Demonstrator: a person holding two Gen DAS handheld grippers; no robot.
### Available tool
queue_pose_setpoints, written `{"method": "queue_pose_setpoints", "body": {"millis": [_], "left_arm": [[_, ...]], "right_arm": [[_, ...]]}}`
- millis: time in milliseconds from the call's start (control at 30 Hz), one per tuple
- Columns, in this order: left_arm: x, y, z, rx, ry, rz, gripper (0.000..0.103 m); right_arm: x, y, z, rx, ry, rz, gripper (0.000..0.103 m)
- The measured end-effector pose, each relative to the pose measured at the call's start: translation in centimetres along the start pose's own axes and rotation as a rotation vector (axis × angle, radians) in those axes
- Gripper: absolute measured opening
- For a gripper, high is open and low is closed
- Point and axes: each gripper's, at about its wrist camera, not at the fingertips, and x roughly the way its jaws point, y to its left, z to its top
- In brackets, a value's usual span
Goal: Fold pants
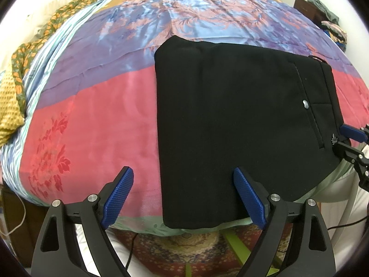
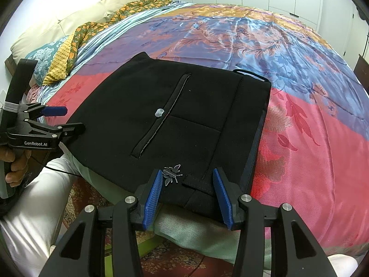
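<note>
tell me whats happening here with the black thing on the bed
A person holds a two-finger gripper in each hand and is folding black pants on a bed with a colourful bedspread. The pants already lie folded into a compact rectangle near the bed's edge, back pocket and button facing up. Both the left gripper and the right gripper are open and grip nothing; the right one straddles the waistband edge.

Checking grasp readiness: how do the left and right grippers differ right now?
The left gripper is spread wide, straddling the side edge of the black pants; the right gripper is opened narrower. The left one has one finger over the bedspread; the right sits at the waistband end beside the metal ornament. Both are open, holding nothing.
</note>
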Motion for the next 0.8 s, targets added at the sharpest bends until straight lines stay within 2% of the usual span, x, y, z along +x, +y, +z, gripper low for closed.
{"method": "queue_pose_setpoints", "body": {"millis": [800], "left_arm": [[0.26,-0.03,-0.32,-0.001,0.004,-0.001,0.093]], "right_arm": [[-0.04,0.09,-0.04,0.002,0.001,0.0,0.05]]}}
